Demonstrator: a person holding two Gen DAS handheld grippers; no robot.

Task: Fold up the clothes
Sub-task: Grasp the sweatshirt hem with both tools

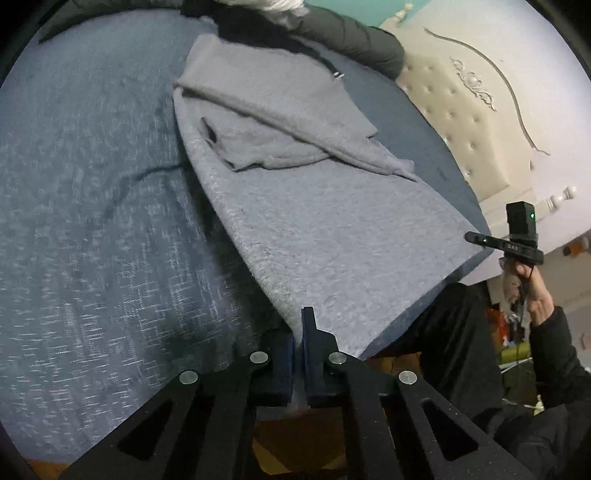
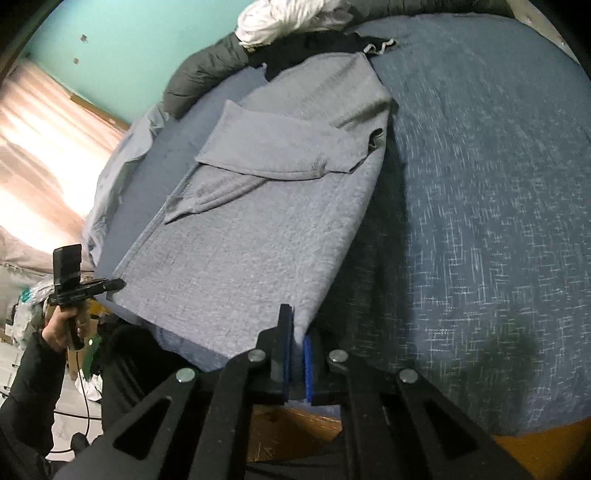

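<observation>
A grey knit garment lies lengthwise on the blue bed cover, its sleeves folded across the chest. My left gripper is shut on one near hem corner, with cloth pinched between its pads. My right gripper is shut on the other near hem corner. The near hem hangs raised and taut between the two grippers, off the bed's edge. Each view also shows the opposite tool at the far hem corner: the right gripper and the left gripper, each held by a hand.
A dark padded jacket and a white cloth lie at the bed's far end, past the garment's collar. A cream tufted headboard borders one side, a lit curtain the other. The person's black-clad legs stand at the near edge.
</observation>
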